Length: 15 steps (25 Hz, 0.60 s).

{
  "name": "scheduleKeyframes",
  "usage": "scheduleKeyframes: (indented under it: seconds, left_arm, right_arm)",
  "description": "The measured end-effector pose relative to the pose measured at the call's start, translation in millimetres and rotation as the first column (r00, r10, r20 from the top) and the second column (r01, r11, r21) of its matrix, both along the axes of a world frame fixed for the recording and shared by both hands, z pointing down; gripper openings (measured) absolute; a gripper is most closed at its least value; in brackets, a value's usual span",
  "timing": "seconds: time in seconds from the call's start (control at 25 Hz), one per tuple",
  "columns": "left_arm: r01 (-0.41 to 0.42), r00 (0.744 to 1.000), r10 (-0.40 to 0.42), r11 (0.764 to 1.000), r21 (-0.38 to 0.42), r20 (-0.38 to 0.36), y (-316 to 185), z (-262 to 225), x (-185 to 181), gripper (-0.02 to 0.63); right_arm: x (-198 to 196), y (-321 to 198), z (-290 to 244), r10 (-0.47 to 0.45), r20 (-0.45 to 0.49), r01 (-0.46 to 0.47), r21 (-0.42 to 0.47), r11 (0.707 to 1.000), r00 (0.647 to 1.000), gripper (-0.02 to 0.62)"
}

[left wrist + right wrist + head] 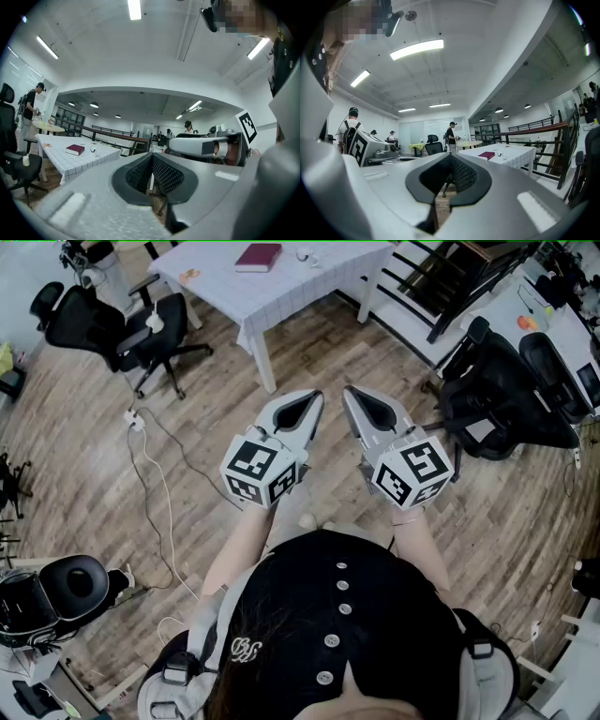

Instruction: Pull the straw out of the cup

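A small clear cup (93, 150) with a thin bent straw stands on the white checked table (56, 152), far ahead of both grippers. It also shows small in the head view (303, 253) and in the right gripper view (502, 153). My left gripper (314, 396) and right gripper (348, 390) are held side by side at waist height, pointing level toward the table. Both stand shut with nothing between the pads, as the left gripper view (151, 157) and the right gripper view (450, 158) show.
A dark red book (258, 257) lies on the table beside the cup. Black office chairs (141, 329) stand to the left and more (506, 390) to the right. A cable and power strip (138, 418) run across the wooden floor. Other people stand further off (31, 105).
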<state>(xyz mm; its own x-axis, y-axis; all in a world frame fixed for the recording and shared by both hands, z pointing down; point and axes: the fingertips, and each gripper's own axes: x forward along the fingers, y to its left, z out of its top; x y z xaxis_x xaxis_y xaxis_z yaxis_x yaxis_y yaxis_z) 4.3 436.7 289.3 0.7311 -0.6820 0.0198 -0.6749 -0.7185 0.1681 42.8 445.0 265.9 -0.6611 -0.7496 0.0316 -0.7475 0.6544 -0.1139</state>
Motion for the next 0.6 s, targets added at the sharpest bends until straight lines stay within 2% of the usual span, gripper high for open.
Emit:
scheduleKeyframes:
  seconds: [0.2, 0.6]
  left_arm:
    - [0.005, 1.000, -0.006, 1.000, 0.021, 0.013, -10, 0, 0, -0.003]
    - [-0.010, 1.000, 0.010, 1.000, 0.010, 0.006, -19, 6, 1, -0.003]
  right_arm:
    - [-5, -6, 4, -0.029, 0.003, 0.029, 0.004, 1.000, 1.000, 0.000]
    - [-9, -14, 10, -0.029, 0.005, 0.029, -0.009, 1.000, 1.000, 0.000]
